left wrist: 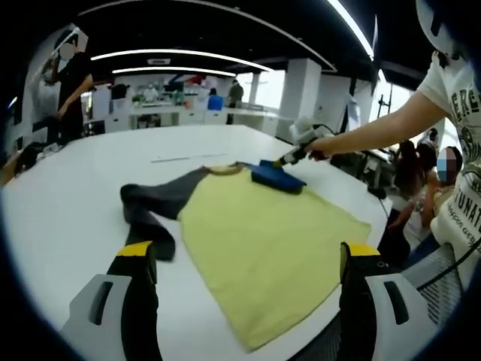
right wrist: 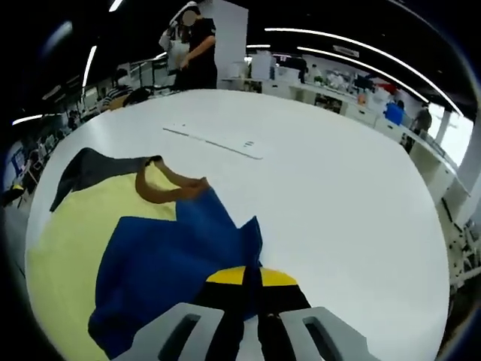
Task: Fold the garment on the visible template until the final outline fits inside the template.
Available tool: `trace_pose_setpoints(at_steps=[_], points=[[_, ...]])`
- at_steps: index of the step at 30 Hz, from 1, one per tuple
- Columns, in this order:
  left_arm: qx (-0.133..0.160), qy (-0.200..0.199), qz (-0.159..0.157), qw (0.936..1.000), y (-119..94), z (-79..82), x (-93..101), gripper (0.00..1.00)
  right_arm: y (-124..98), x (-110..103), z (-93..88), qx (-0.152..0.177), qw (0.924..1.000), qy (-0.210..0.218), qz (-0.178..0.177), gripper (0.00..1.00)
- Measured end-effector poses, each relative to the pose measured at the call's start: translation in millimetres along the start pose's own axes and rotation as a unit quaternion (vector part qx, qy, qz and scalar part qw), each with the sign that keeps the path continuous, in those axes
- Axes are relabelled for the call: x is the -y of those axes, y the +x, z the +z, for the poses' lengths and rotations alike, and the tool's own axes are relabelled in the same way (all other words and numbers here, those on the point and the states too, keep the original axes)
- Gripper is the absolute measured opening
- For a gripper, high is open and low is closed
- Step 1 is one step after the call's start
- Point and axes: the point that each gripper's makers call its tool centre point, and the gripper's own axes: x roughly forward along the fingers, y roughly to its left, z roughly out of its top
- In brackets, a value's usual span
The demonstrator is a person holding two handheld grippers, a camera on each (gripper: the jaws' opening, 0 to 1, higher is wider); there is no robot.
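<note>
A shirt with a yellow body, a grey sleeve and a blue sleeve lies spread on the white table. My left gripper stands open at the near edge, its jaws wide apart on either side of the shirt's hem, holding nothing. My right gripper reaches in from the right at the far side of the shirt. In the right gripper view its yellow-tipped jaws are shut on the blue sleeve, which is folded over the yellow body. The brown collar and grey sleeve lie beyond.
A thin white strip lies on the table past the shirt. A person's arm stretches in from the right, and seated people are at that table edge. Another person stands at the far left. Desks line the back.
</note>
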Motion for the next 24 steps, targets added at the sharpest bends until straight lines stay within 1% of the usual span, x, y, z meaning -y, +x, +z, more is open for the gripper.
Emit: trace_pose_setpoints(at_steps=[3,7,9,13,15,20,24], points=[[0.001,0.002,-0.001,1.0000,0,-0.1,1.0,0.99,-1,2,2.2,0.008,0.9999,0.006,-0.002,0.00],[0.001,0.007,-0.004,1.0000,1,-0.1,2.2,0.99,-11,7,7.2,0.017,0.9997,0.015,-0.007,0.00],[0.000,0.012,-0.007,0.9999,1,0.7,2.7,0.99,-21,6,12.9,0.021,0.9996,0.016,-0.007,0.00],[0.007,0.016,-0.013,0.9998,4,5.7,5.2,0.99,-31,16,14.7,0.029,0.9992,0.008,-0.026,0.00],[0.007,0.020,-0.015,0.9997,4,6.7,6.7,0.99,-40,19,15.2,0.029,0.9990,0.010,-0.031,0.00],[0.007,0.023,-0.019,0.9995,6,6.0,8.4,0.99,-54,33,9.0,0.027,0.9984,0.016,-0.048,0.00],[0.009,0.023,-0.023,0.9994,6,7.2,10.4,0.99,-70,44,-0.7,0.022,0.9971,0.035,-0.064,0.00]])
